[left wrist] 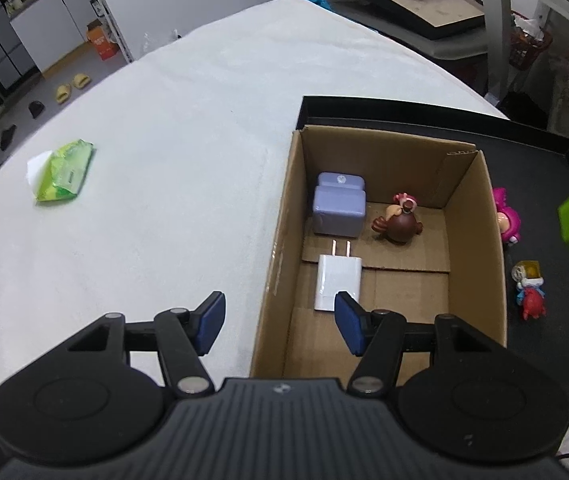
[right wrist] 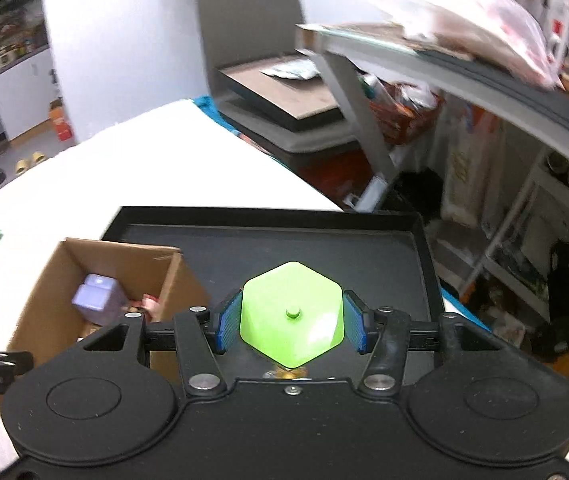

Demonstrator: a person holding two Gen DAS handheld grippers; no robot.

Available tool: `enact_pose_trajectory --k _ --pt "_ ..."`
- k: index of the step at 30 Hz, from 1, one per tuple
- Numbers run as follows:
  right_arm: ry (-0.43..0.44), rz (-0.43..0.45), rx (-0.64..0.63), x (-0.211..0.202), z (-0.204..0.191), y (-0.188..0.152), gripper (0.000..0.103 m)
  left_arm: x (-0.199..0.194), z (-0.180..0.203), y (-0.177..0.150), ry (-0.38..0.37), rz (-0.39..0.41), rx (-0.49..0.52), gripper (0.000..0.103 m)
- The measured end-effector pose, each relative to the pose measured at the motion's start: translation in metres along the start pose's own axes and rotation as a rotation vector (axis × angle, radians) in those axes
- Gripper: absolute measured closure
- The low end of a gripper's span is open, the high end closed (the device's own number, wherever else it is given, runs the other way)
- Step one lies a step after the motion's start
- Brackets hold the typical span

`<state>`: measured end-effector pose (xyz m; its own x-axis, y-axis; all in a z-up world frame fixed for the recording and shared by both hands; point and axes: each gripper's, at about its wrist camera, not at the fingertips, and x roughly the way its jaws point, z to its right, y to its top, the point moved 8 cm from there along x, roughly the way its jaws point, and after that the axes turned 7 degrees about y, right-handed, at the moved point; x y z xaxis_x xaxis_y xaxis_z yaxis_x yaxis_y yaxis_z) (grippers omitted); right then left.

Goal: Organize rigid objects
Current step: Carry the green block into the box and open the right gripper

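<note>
- Here, the right gripper (right wrist: 292,322) pinches a green hexagon (right wrist: 291,314) above the tray (right wrist: 268,236).
- Left gripper (left wrist: 278,322) spread wide, empty, over the box (left wrist: 280,248) edge.

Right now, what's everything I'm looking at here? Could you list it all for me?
Cardboard box: one, brown, open, on the white table beside the tray.
Block: one, pale purple, inside box, far corner.
Charger plug: one, white, inside box, lying flat.
Brown figurine: one, inside box.
Tray: one, black, behind and right of box.
Pink figurine: one, on tray.
Red and blue figurine: one, on tray.
Wipes pack: one, green, table's left side.
Hexagonal piece: one, bright green, held over tray.
Left gripper: black, blue pads, open, empty.
Right gripper: clamping the hexagonal piece.
</note>
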<state>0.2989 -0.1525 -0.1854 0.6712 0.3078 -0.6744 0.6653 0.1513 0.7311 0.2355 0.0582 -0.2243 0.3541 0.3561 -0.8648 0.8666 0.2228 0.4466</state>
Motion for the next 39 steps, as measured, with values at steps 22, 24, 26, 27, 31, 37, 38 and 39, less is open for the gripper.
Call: enact_pose_trajectory --k 22,24,26,27,31,37,38,39 --pt "0.131 -0.012 -0.132 0.012 -0.095 0.012 0.051 0.023 -0.007 -0.01 -0.136 -0.03 0.0 0.072" --pt "0.137 -0.022 -0.146 0.015 -0.104 0.009 0.051 0.028 -0.009 -0.012 -0.149 -0.044 -0.01 0.081" --pt "0.137 -0.038 -0.159 0.019 -0.111 0.006 0.051 0.032 -0.013 -0.013 -0.155 -0.049 -0.019 0.087" --pt "0.138 -0.048 -0.162 0.021 -0.114 0.004 0.051 0.033 -0.015 -0.014 -0.156 -0.051 -0.022 0.091" --pt "0.133 -0.084 -0.177 0.031 -0.121 -0.004 0.051 0.037 -0.02 -0.015 -0.175 -0.048 -0.029 0.094" --pt "0.131 -0.15 -0.209 0.045 -0.134 -0.018 0.051 0.039 -0.022 -0.015 -0.205 -0.048 -0.036 0.094" --pt "0.125 -0.158 -0.221 0.048 -0.136 -0.02 0.051 0.039 -0.022 -0.015 -0.208 -0.046 -0.033 0.094" --pt "0.118 -0.162 -0.231 0.05 -0.137 -0.021 0.051 0.04 -0.023 -0.015 -0.212 -0.046 -0.03 0.094"
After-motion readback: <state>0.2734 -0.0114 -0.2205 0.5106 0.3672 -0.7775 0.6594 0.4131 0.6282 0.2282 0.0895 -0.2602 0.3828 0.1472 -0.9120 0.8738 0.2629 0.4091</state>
